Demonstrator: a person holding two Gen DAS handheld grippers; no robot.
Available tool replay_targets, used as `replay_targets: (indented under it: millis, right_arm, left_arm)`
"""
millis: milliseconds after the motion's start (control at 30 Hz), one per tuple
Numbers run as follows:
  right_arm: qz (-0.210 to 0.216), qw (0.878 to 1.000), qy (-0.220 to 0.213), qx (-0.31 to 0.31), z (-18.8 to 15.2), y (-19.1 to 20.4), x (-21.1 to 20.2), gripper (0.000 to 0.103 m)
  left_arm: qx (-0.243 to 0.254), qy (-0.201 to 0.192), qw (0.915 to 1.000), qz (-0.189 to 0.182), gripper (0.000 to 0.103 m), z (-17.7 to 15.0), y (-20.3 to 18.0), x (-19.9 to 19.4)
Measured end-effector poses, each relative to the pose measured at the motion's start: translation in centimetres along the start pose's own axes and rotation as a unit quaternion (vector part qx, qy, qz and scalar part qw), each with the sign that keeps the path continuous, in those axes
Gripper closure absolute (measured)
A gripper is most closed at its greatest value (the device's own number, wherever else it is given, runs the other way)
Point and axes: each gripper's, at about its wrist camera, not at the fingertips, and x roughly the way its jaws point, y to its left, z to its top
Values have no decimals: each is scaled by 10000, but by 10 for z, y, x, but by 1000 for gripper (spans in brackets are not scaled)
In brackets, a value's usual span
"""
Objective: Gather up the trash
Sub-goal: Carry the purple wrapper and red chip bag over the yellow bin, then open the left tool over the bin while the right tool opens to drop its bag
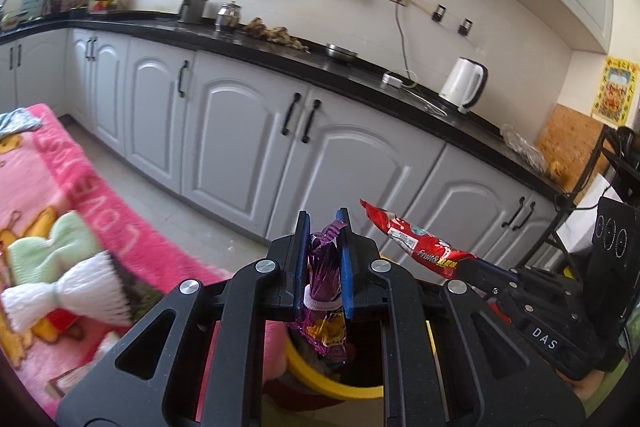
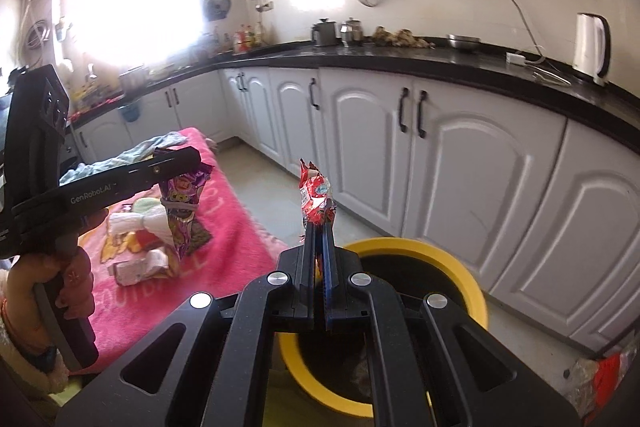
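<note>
My left gripper (image 1: 323, 227) is shut on a purple snack wrapper (image 1: 325, 291), which hangs down through the jaws over a yellow-rimmed bin (image 1: 320, 379). My right gripper (image 2: 319, 227) is shut on a red snack wrapper (image 2: 316, 201) that sticks up above the fingertips, just left of the bin (image 2: 444, 259). The red wrapper also shows in the left wrist view (image 1: 416, 241), and the purple wrapper in the right wrist view (image 2: 182, 205), held by the left gripper (image 2: 176, 163). More wrappers (image 2: 138, 267) lie on the pink blanket (image 2: 232, 227).
White cabinets (image 1: 248, 131) under a black counter (image 2: 460, 63) run along the far side. A white kettle (image 1: 464, 85) stands on the counter. A black rack (image 1: 600, 179) is at the right. A bag of trash (image 2: 600, 379) lies on the floor right of the bin.
</note>
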Motion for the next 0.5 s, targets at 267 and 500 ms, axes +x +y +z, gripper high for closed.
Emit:
replay_targets:
  millis: [267, 500]
  right_arm:
    - [-342, 9983, 236, 411, -17, -42, 6, 100]
    - [-508, 9950, 559, 655, -36, -65, 18, 100]
  left_arm:
    - [119, 241, 9993, -248, 94, -8, -21, 46]
    - [142, 464, 9981, -373, 94, -21, -31, 83]
